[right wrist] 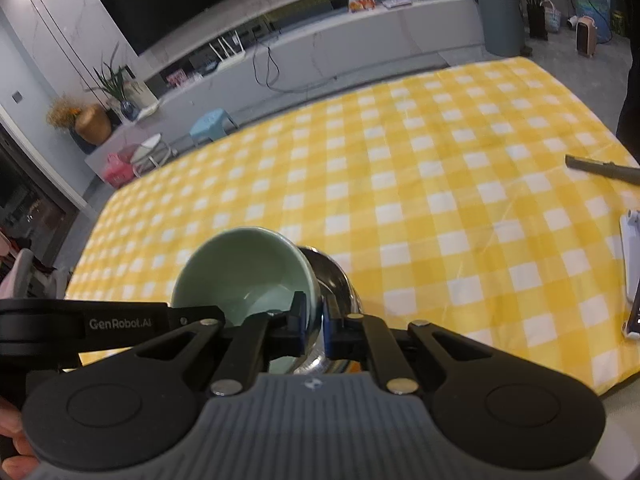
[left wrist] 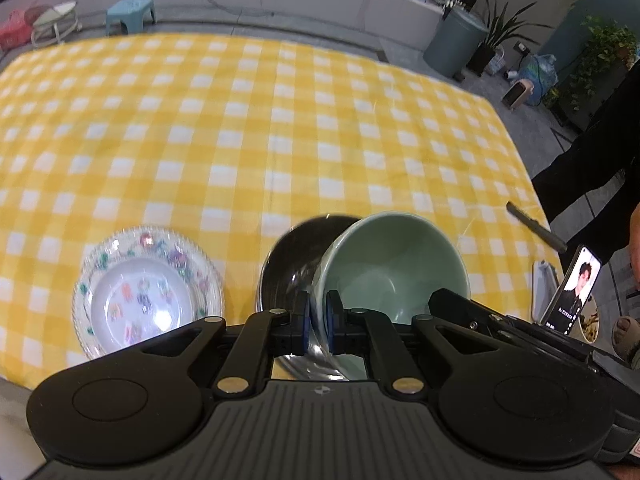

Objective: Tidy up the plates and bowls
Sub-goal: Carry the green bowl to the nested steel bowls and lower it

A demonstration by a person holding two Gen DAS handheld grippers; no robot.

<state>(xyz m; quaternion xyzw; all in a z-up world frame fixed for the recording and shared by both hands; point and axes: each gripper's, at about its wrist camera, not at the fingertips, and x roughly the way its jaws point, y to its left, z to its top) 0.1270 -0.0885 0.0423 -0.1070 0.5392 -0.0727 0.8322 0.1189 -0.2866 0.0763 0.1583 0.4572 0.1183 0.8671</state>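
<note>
From the left wrist view, the left tongs [left wrist: 318, 322] are sitting nearly closed, their blue pads pinching the near rim of the green bowl [left wrist: 394, 268]. The bowl is tilting, its mouth facing the camera, and it is leaning against and partly inside the dark metal bowl [left wrist: 290, 264] just to its left. Both bowls are sitting at the near edge of the bench [left wrist: 280, 120], which is wearing a yellow-and-white checked cloth. To the left of the bowls, apart from them, a glass plate [left wrist: 148, 292] with coloured floral markings is lying flat on the cloth. At the right edge a dark pen [left wrist: 536, 226] is resting on the cloth, and a phone [left wrist: 574, 290] is standing propped with its screen lit.

From the right wrist view, the right tongs [right wrist: 314, 326] are likewise drawn nearly closed, gripping the green bowl [right wrist: 244, 268] by its rim on the side nearest the metal bowl [right wrist: 334, 280]. The green bowl is tipping with its opening toward the camera, overlapping the shiny metal bowl, which is showing just to its right. The black body of the left tongs [right wrist: 100, 324] is reaching in from the left toward the bowl. The pen [right wrist: 604, 170] is lying far right on the checked cloth.
</note>
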